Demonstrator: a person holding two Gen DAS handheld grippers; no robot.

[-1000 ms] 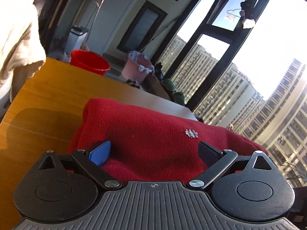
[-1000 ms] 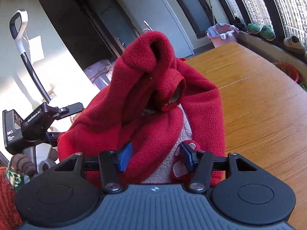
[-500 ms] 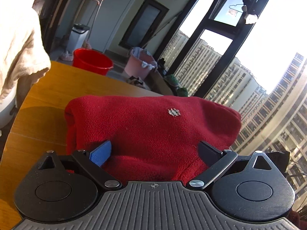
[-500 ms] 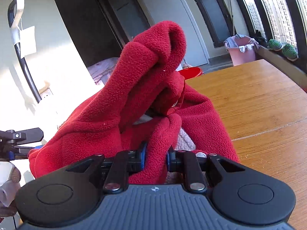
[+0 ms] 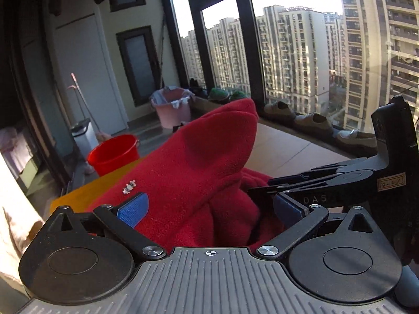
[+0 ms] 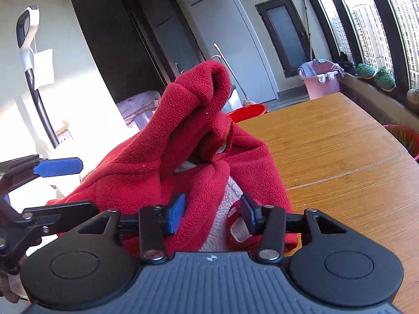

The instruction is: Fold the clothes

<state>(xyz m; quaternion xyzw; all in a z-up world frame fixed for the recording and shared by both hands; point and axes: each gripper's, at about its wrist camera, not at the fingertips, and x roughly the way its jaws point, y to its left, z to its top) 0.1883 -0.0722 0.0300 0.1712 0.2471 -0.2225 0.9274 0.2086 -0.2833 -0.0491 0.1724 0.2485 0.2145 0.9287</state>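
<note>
Right now a red fleece garment sits heaped on the wooden table, bunched into a tall peak, its pale lining showing near the front edge. The right tongs are opening, their 2 blue pads standing clear of the fleece fold that lies between them. The left tongs are spread wide, fleece bulging between the pads without being pinched; the right tool's black frame reaches in just beside them. Beyond the table stand a red bucket and a pink bucket on the floor.
</note>
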